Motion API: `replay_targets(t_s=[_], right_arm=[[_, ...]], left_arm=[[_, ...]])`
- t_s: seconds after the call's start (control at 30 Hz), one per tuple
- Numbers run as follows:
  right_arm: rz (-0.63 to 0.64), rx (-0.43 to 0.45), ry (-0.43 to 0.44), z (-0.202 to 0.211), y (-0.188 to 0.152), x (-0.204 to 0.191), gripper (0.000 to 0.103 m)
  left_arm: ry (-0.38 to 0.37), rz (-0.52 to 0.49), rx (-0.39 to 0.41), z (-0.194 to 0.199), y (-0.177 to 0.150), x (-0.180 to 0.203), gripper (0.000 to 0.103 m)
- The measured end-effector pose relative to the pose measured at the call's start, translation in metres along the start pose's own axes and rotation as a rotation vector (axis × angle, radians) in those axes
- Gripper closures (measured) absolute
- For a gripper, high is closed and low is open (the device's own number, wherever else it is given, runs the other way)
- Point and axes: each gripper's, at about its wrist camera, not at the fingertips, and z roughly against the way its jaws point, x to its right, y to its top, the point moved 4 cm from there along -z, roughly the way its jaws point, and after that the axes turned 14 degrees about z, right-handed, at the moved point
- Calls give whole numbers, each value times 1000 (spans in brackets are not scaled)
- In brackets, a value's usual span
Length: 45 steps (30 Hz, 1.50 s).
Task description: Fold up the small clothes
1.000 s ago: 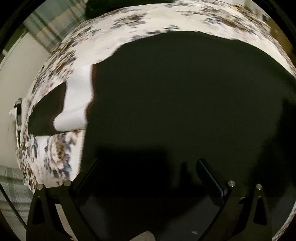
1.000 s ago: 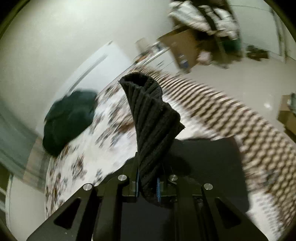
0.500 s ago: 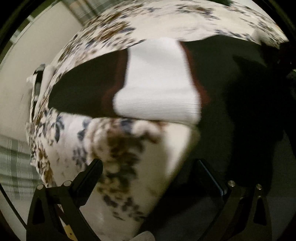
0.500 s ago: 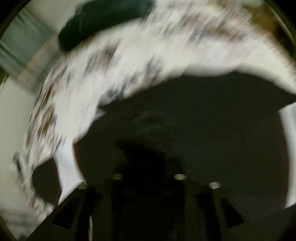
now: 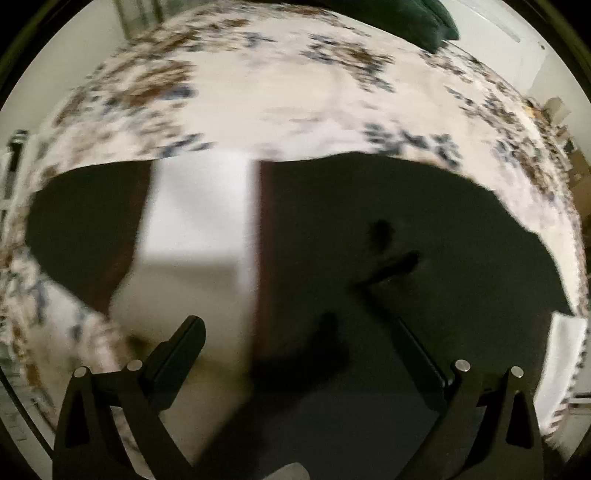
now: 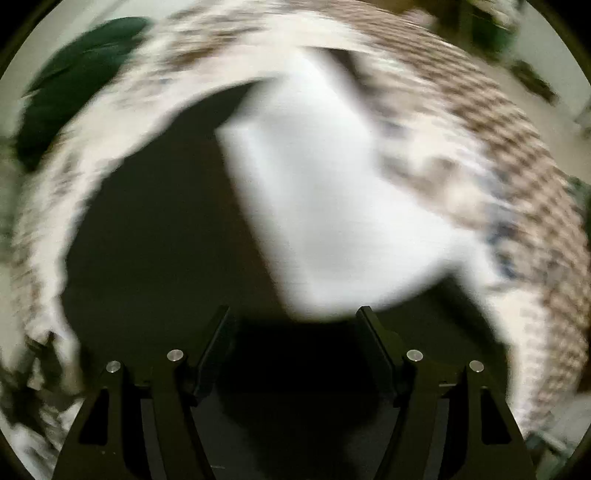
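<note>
A black knit garment (image 5: 388,229) with a white band (image 5: 199,206) edged in dark red lies spread on a floral bedspread (image 5: 266,88). My left gripper (image 5: 295,332) is open and empty just above the garment, near the band. In the blurred right wrist view the black cloth (image 6: 159,221) and its white part (image 6: 325,206) lie flat below my right gripper (image 6: 295,321), which is open and empty.
A dark green garment (image 5: 417,18) lies at the far edge of the bed; it shows at the upper left in the right wrist view (image 6: 74,74). A brown checked cover (image 6: 517,140) lies to the right. Walls and floor surround the bed.
My right gripper, shut on a fold of the black knit a second ago, has let it go and stands open. Both cameras have swung across the garment.
</note>
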Motion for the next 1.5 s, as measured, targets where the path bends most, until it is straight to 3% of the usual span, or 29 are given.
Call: replay_targets(t_s=[0.1,0.2,0.3,0.37,0.47,0.6,0.73,0.83,0.87,0.93,0.97,1.0,1.13,1.23,1.33,1.43,1.5], right_arm=[[-3,-37,-96,-6,-10,45,33],[24,-48,-161,-19,-10,59,33],[49,-19,-290,-28,2,74,33],[-2,10,-356,-31,12,84,33],[-118,2,-297,-36,20,108,33],[-101,-2,-298,-30,15,110,33],[-172,-6,-201,-22,6,97,33],[-176,2,-192,-13,-2,97,33],[-169,0,-200,-13,-4,99,33],[-144,-12,-222,-16,-9,97,33],[-132,-15,-241,-20,-10,95,33],[-116,-10,-263,-22,-9,94,33],[-76,41,-347,-26,0,104,33],[-66,61,-367,-30,7,118,33],[-72,84,-376,-30,6,124,32],[-101,72,-370,-35,7,128,32],[-109,52,-361,-35,6,125,32]], left_arm=[[-32,-4,-50,-18,5,33,0],[-32,-47,-91,-34,-1,65,0],[48,-132,-71,-49,-10,84,0],[134,-179,-46,-60,-12,78,0],[151,-138,-52,-59,-9,41,0],[152,-20,-60,-36,-10,-7,0],[63,45,-63,-17,-16,-2,0],[23,48,-93,-28,-21,19,0],[22,40,-90,-36,-21,26,3],[33,-15,-77,-52,-27,44,38],[20,-45,-64,-57,-29,52,79],[-2,-63,-40,-56,-30,57,95],[-94,-61,82,-30,-13,59,97],[-122,-20,104,-27,4,50,96],[-106,-7,87,-36,7,39,96],[-110,-30,18,-52,1,41,95],[-145,-16,2,-48,-3,39,93]])
